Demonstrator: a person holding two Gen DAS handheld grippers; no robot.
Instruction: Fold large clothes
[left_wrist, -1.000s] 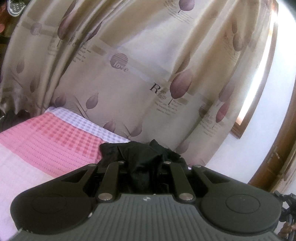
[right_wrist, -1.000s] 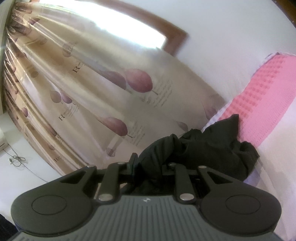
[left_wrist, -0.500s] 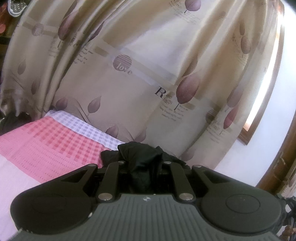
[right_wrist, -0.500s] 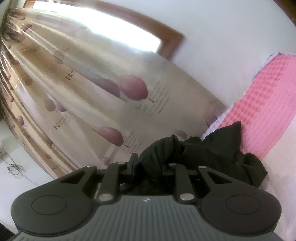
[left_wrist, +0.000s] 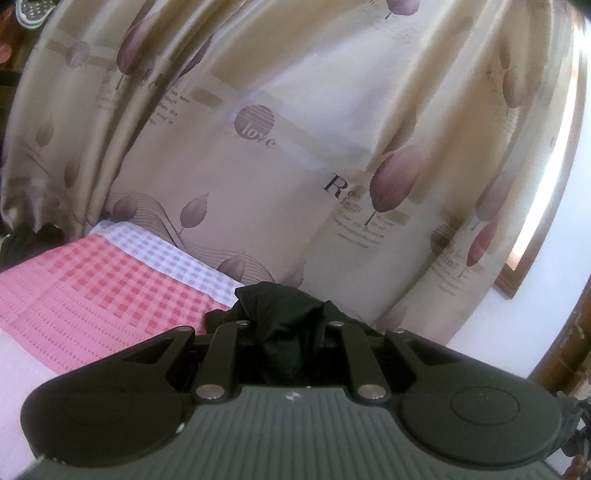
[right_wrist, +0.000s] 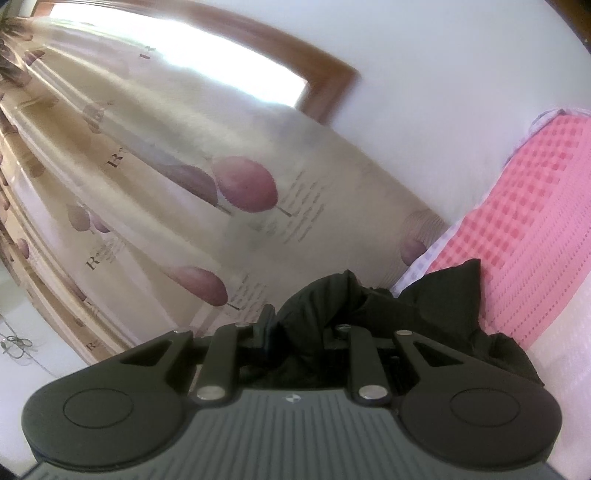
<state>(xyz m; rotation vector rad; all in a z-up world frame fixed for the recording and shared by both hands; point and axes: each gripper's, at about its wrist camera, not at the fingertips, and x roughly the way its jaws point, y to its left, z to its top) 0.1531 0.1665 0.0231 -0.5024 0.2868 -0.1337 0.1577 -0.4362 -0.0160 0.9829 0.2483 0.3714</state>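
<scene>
A black garment (left_wrist: 284, 314) is bunched between the jaws of my left gripper (left_wrist: 288, 332), which is shut on it and held above the bed. In the right wrist view the same black garment (right_wrist: 424, 306) is pinched in my right gripper (right_wrist: 299, 332), also shut, and the cloth trails off to the right over the bed. The fingertips of both grippers are hidden under the fabric. Both grippers point up towards the curtain.
A pink and white checked bedspread (left_wrist: 92, 288) covers the bed, also in the right wrist view (right_wrist: 535, 229). A beige curtain with purple leaves (left_wrist: 295, 147) hangs behind. A wood-framed window (right_wrist: 258, 62) and a white wall (right_wrist: 443, 92) are beyond.
Both grippers have risen and tilted up with the garment still held. The bed has slid lower and to the sides of the views, and more curtain and window show.
</scene>
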